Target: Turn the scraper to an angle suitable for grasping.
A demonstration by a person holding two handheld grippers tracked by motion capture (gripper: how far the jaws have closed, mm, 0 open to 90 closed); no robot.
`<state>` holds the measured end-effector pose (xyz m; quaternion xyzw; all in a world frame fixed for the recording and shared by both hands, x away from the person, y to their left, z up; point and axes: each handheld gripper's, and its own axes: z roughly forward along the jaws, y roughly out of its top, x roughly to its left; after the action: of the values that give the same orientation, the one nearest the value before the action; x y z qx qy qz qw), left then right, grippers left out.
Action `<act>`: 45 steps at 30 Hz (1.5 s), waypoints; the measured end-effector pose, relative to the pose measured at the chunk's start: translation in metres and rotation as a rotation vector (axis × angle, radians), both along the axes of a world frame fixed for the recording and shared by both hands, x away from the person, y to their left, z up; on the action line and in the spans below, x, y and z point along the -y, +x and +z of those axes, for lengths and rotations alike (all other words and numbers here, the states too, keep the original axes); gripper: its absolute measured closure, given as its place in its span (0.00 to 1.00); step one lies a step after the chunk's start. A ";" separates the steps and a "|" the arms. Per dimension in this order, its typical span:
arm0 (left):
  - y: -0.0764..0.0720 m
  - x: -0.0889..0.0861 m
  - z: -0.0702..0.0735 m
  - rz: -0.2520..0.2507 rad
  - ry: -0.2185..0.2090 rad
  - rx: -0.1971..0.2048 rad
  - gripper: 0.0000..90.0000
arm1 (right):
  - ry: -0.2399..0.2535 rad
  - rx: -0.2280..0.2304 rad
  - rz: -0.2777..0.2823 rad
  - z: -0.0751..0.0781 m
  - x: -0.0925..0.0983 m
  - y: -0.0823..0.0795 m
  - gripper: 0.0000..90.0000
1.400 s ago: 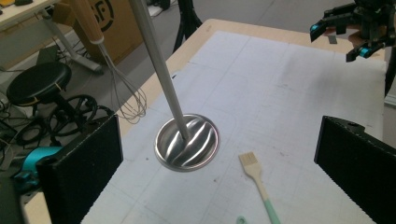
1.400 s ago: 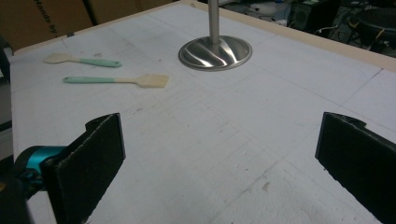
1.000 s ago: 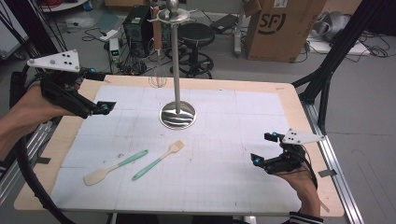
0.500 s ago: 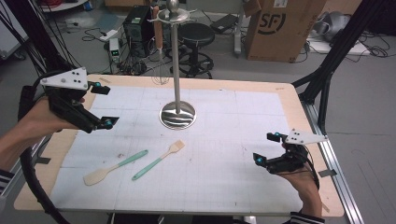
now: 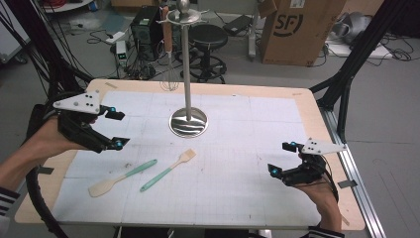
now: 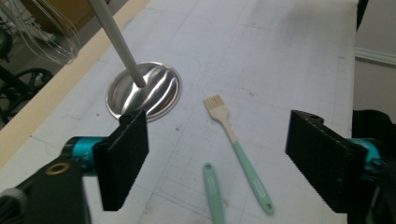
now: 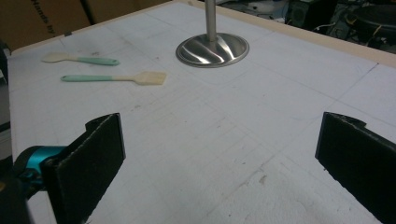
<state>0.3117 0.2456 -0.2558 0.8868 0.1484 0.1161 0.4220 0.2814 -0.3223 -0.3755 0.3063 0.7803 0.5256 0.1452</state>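
The left tongs (image 5: 118, 130), apart and just narrowed with nothing between, are aimed at the brush (image 5: 168, 171) lying on the tabletop (image 5: 237, 193). The neighbouring spatula (image 5: 121, 177) could be nudged. The right tongs (image 5: 282, 158) are held apart.

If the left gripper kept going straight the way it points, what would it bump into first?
Probably the mint-handled pastry brush lying on the white gridded mat: it sits between the open left gripper jaws. Depth is hard to judge, so it might meet bare mat first.
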 end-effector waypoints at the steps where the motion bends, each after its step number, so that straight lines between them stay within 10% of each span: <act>1: 0.000 0.000 -0.002 -0.003 0.010 -0.001 0.29 | 0.000 0.000 0.000 0.000 0.000 0.000 0.00; 18: -0.013 -0.004 -0.038 -0.107 0.130 -0.077 0.75 | -0.020 -0.006 0.010 -0.001 -0.006 0.003 0.00; 26: -0.012 0.001 -0.051 -0.213 0.264 -0.128 0.99 | -0.026 -0.009 0.015 0.000 -0.008 0.003 0.00; 45: -0.015 0.006 -0.106 -0.234 0.455 -0.191 1.00 | -0.032 -0.012 0.016 -0.001 -0.009 0.003 0.00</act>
<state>0.2968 0.2398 -0.3622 0.9768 0.0540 0.0128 0.2066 0.2844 -0.3131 -0.3765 0.3011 0.7918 0.5124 0.1411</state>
